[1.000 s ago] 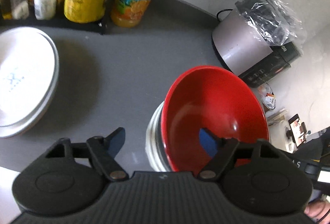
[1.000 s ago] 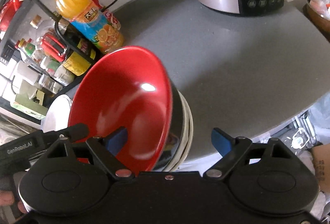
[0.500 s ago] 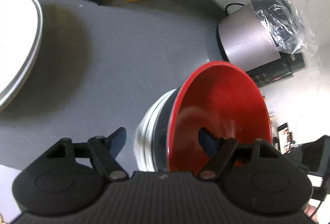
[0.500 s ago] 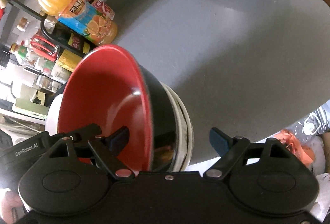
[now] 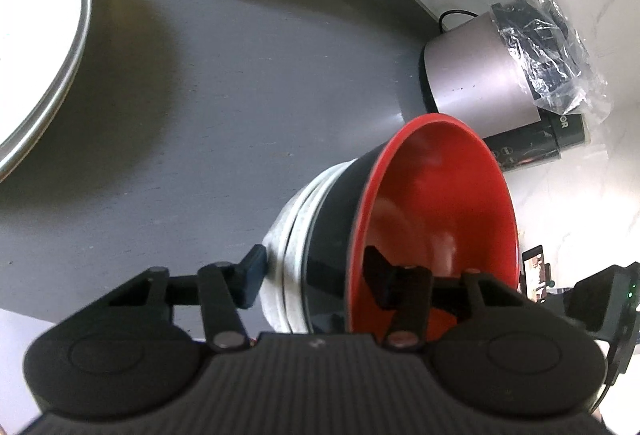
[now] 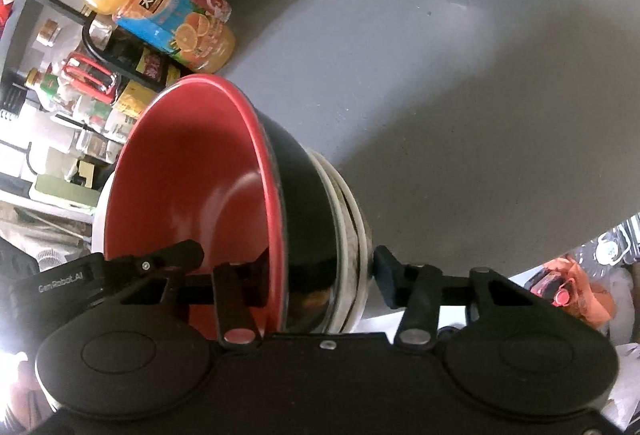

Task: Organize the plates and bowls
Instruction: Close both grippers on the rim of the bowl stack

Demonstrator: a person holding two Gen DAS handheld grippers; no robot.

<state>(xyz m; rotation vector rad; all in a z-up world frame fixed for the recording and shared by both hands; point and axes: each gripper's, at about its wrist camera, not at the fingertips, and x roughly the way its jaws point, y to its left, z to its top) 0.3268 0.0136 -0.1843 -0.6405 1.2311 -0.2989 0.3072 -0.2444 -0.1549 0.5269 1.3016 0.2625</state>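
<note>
Where the left wrist view looks down its fingers, the left gripper straddles the near edge of a bowl stack: one pad sits outside the white bowls and the other inside the red bowl, which nests on top with its black outer wall showing. The jaws look drawn in around the rims, though whether they truly pinch cannot be told. The stack stands on the grey counter, with a white plate well apart to one side and a silver cooker beyond.

From the right wrist view, the right gripper brackets the opposite edge of the same stack the same way, one finger inside the red bowl and one just outside the white rims; again contact is uncertain. A juice bottle stands beyond the stack.

The bowls are likely stiff, glossy and breakable, and the stack fairly heavy, so a rim pinch from both sides seems the sensible hold; smooth glaze could slip if it tilts.
</note>
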